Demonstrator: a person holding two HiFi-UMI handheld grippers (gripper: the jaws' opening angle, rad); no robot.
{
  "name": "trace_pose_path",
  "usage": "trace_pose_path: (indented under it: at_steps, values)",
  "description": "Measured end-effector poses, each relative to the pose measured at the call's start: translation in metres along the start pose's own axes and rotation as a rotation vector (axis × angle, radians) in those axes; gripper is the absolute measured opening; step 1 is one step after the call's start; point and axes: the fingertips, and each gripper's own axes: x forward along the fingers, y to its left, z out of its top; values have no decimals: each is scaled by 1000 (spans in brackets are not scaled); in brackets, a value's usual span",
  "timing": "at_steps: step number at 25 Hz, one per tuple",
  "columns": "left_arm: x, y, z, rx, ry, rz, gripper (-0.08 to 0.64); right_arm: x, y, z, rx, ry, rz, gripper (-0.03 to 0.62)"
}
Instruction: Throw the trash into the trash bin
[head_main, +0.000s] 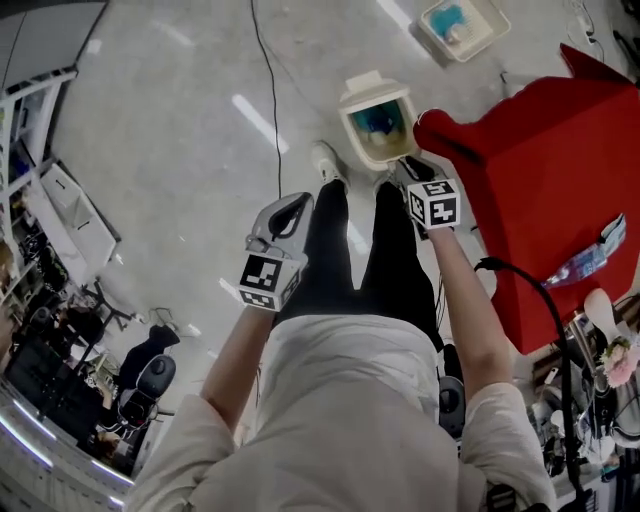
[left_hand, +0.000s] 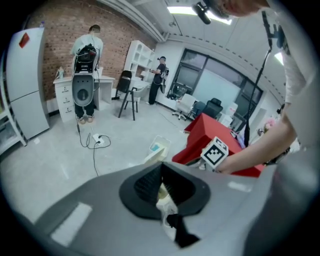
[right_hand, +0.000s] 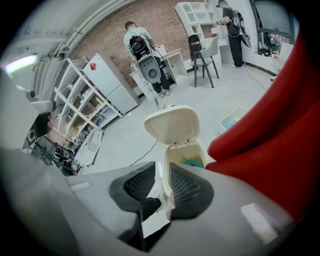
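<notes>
A cream trash bin (head_main: 350, 125) stands on the floor with its lid (right_hand: 172, 125) swung up; something teal (right_hand: 192, 162) lies inside it. My right gripper (head_main: 413, 170) hangs just above and near the bin's rim. In the right gripper view its jaws (right_hand: 164, 181) stand a narrow gap apart with nothing between them, only floor and a shoe showing through. My left gripper (head_main: 285, 222) hovers further left over the person's leg. Its jaws (left_hand: 161, 167) meet at the tips and hold nothing. The bin (left_hand: 156, 149) lies ahead of it.
A red-draped table (head_main: 560, 170) stands right beside the bin. A white tray (head_main: 485, 35) holding something blue sits on the floor beyond. A black cable (head_main: 265, 80) runs across the floor. The person's legs and shoes (head_main: 327, 160) are below the grippers. Desks, shelves and people stand far off.
</notes>
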Motion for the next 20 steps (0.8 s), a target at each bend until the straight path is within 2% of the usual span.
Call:
trace_pose_path:
  at_steps: [14, 20]
  values:
    - [-47, -24, 39, 41, 18, -55, 5, -104, 43, 42, -11, -98, -8, 3]
    - [-63, -36, 58, 60, -6, -84, 5, -141, 63, 54, -25, -135, 7, 2]
